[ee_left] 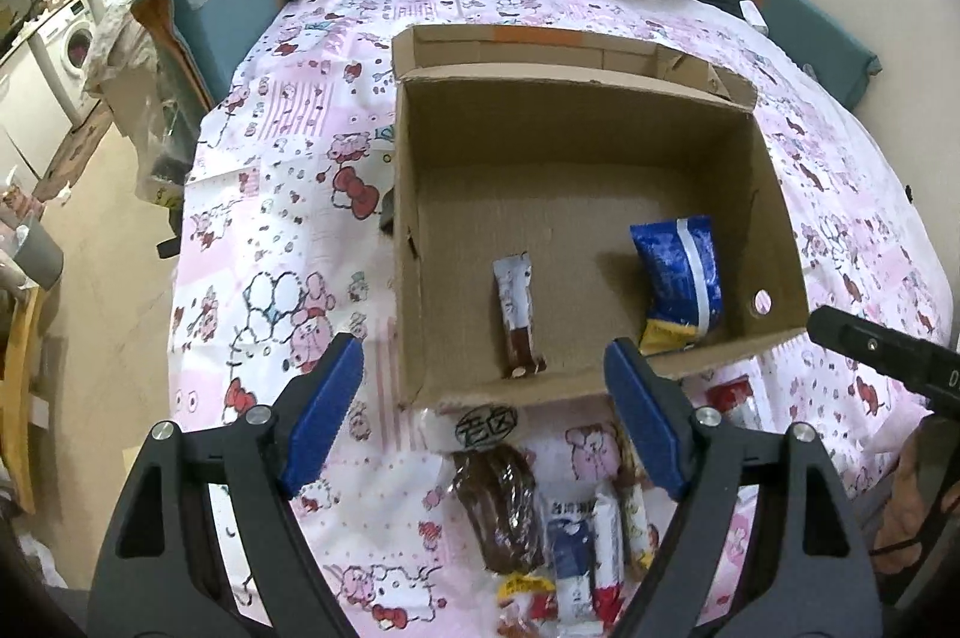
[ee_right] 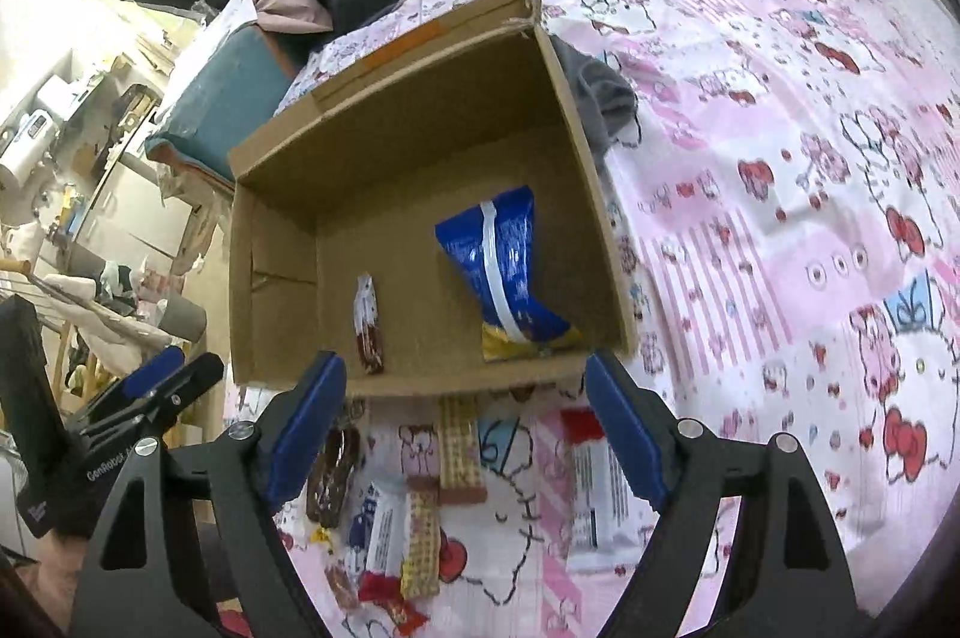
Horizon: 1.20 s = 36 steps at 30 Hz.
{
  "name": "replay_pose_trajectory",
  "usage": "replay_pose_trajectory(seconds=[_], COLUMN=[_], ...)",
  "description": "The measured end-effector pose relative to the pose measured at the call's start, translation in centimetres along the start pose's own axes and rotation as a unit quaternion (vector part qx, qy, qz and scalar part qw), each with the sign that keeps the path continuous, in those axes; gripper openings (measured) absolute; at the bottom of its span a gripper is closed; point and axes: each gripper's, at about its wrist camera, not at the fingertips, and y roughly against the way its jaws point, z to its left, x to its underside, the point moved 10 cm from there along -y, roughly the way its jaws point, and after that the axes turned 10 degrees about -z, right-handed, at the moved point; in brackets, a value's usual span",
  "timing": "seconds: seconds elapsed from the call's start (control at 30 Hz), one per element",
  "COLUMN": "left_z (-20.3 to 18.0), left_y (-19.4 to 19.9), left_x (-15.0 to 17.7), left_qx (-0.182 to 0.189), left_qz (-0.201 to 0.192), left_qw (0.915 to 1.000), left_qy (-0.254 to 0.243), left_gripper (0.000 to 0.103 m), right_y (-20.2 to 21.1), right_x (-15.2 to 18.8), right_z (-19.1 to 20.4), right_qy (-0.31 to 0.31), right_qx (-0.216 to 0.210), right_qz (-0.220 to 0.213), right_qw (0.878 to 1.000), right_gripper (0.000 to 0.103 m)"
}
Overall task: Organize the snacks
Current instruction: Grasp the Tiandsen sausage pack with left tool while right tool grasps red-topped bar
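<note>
A blue snack bag [ee_right: 510, 272] lay crumpled, yellow at its near end, inside the cardboard box [ee_right: 270, 158], beyond both tongs; the left gripper [ee_left: 486, 416] and right gripper [ee_right: 465, 422] stood spread, empty

Cardboard box [ee_left: 576, 128] open-topped, far floor bare, blue bag [ee_left: 678, 278] seemingly crowding right wall, loose snacks [ee_left: 564, 524] before it

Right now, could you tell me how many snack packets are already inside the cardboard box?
2. A blue bag lies by the cardboard box's right wall at the near corner, and a slim brown-and-white bar rests against the near wall, left of it. Others lie outside on the bedsheet.
</note>
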Motion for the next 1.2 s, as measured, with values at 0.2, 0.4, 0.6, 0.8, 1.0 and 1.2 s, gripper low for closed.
replay_pose_trajectory(seconds=[0.2,0.4,0.6,0.8,1.0,1.2], left_z=[1.1,3.5,4.8,2.8,1.0,-0.3], left_y=[0.6,0.9,-0.3,-2.7,-4.9,-7.4], left_x=[1.8,4.1,7.0,10.2,10.7,12.2], left_qx=[-0.004,0.003,-0.009,-0.011,0.006,-0.01], left_qz=[0.023,0.061,0.11,0.163,0.188,0.241], left_qw=[0.9995,0.9934,0.9855,0.9794,0.9695,0.9537], left_qy=[0.021,0.097,0.128,0.119,0.156,0.18], left_gripper=[0.08,0.08,0.08,0.08,0.082,0.083], right_y=[0.8,0.3,-1.0,-1.9,-2.0,-2.0], right_x=[2.5,5.9,8.0,8.1,7.7,7.2], right_z=[-0.8,-3.9,-5.7,-4.6,-4.6,-4.4], right_qy=[-0.009,-0.071,-0.135,-0.122,-0.13,-0.141], right_qx=[0.018,0.057,0.067,0.064,0.06,0.043], right_qz=[0.018,0.067,0.104,0.109,0.106,0.104], right_qw=[1.0,0.994,0.983,0.985,0.984,0.984], right_gripper=[0.084,0.084,0.084,0.084,0.084,0.084])
